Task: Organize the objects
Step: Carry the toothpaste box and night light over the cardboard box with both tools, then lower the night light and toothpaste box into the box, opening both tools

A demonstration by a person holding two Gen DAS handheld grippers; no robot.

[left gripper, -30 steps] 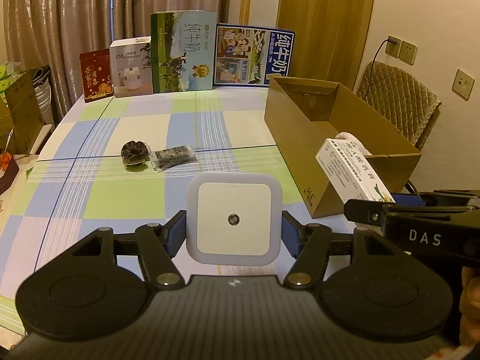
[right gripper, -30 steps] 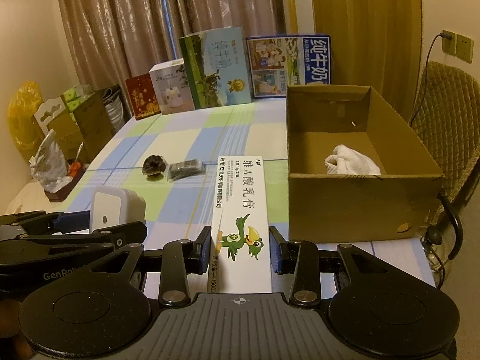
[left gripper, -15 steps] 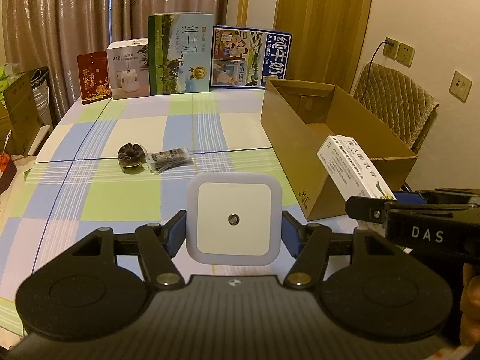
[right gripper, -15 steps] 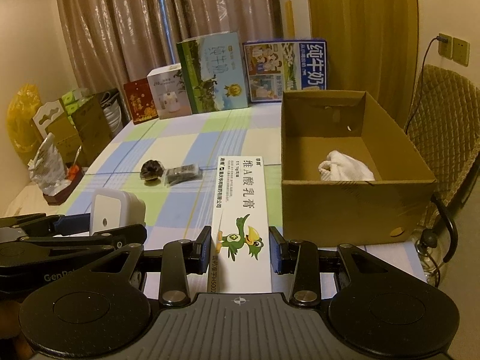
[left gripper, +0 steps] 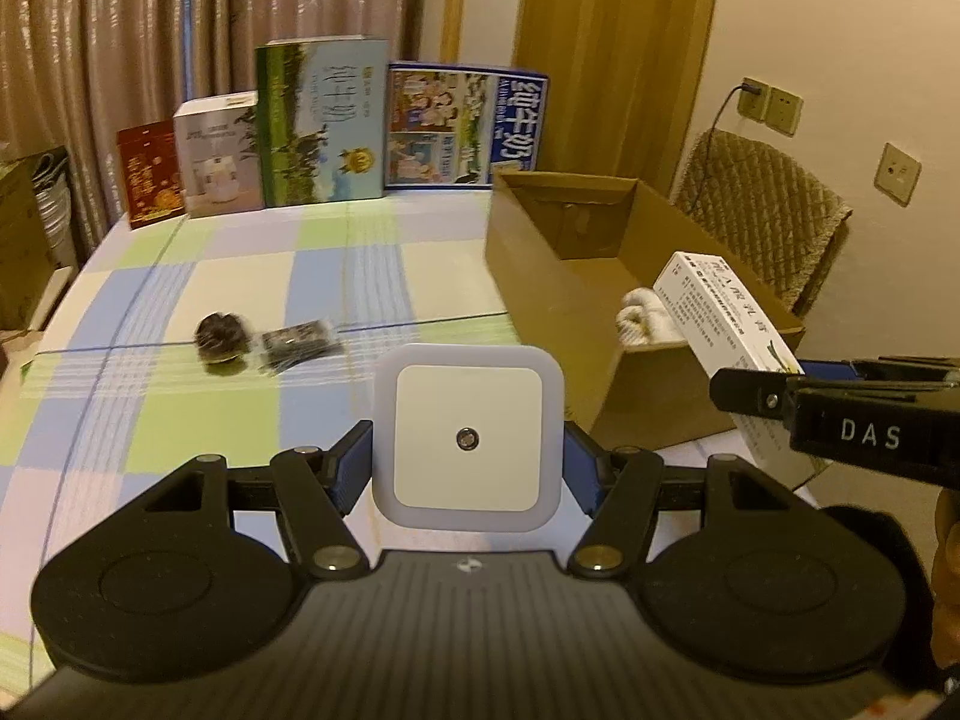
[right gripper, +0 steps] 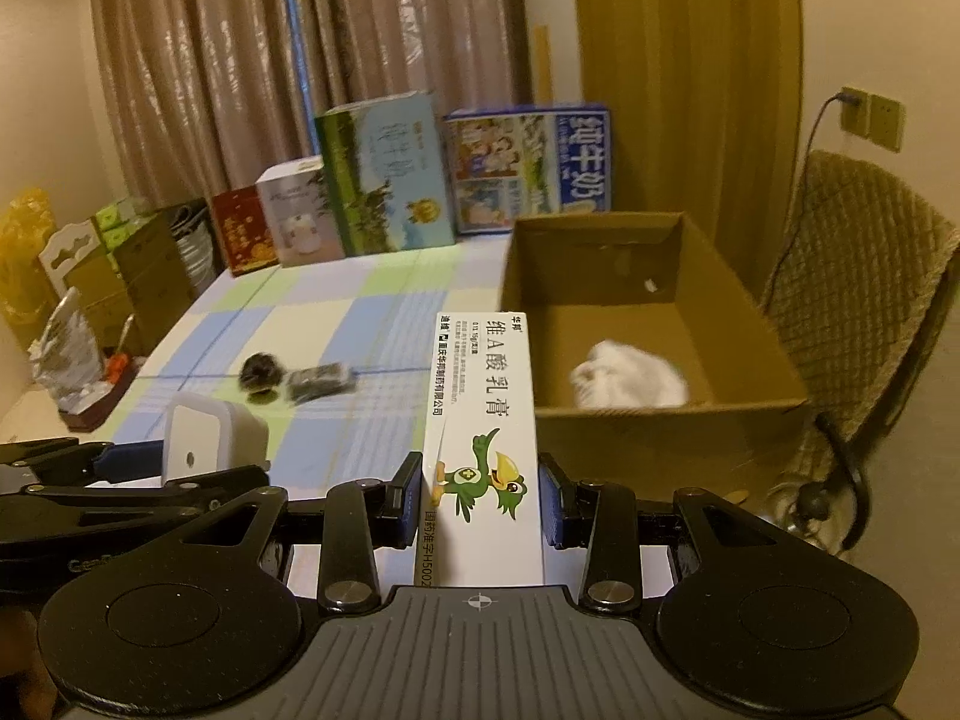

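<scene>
Left hand-held gripper is clenched on a white square night light, held upright between its 2 blue-padded fingers above the near part of the surface. Right hand-held gripper grips a long white medicine box printed with a green bird, its far end reaching toward the near wall of the cardboard box.

Largest to smallest: the surface wears a checked cloth of blue, green and cream. An open cardboard box stands on its right side, with a white crumpled cloth lying inside. 4 printed cartons stand in a row along the far edge before the curtains. A dark flat packet lies mid-surface, and just to its left sits a dark round object, blurred.
</scene>
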